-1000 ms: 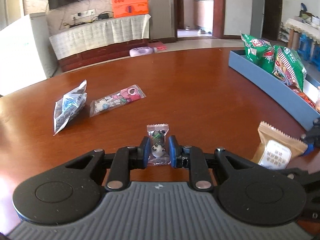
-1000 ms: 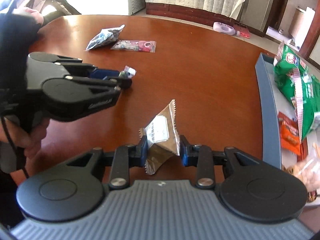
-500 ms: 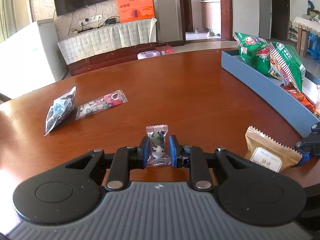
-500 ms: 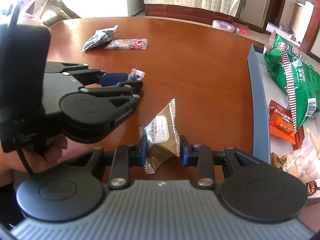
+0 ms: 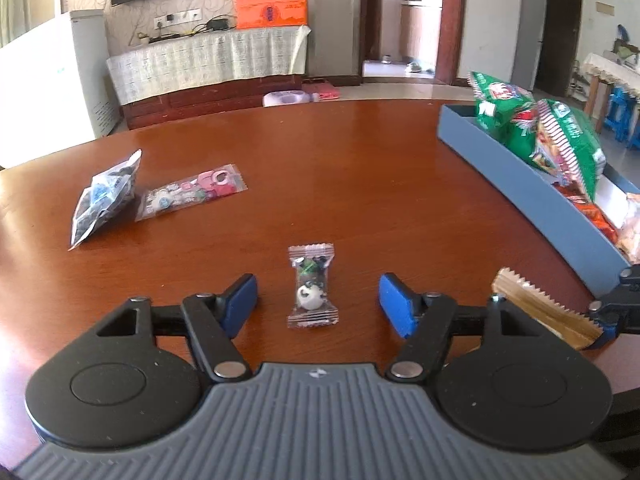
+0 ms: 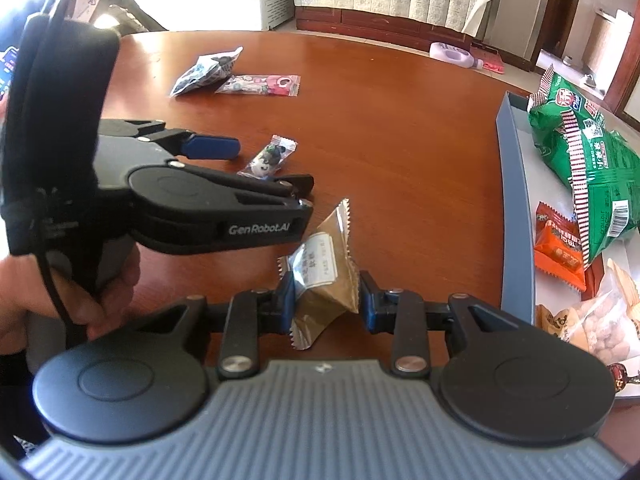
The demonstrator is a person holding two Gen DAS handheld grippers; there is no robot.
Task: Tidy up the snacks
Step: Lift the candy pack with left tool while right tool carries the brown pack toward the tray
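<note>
My left gripper is open, its blue pads wide apart on either side of a small clear candy packet with a panda print that lies on the brown table; the packet also shows in the right wrist view. My right gripper is shut on a brown-gold snack packet and holds it above the table; this packet also shows in the left wrist view. The blue tray holding green bags lies to the right, and also shows in the right wrist view.
A silver-black bag and a pink flat packet lie far left on the table. The tray also holds an orange packet and a clear nut bag. My left gripper's body sits close left of my right gripper.
My left gripper has opened and let go of the panda candy packet, which now lies on the table. My right gripper still holds the brown-gold packet and has moved closer to the tray.
</note>
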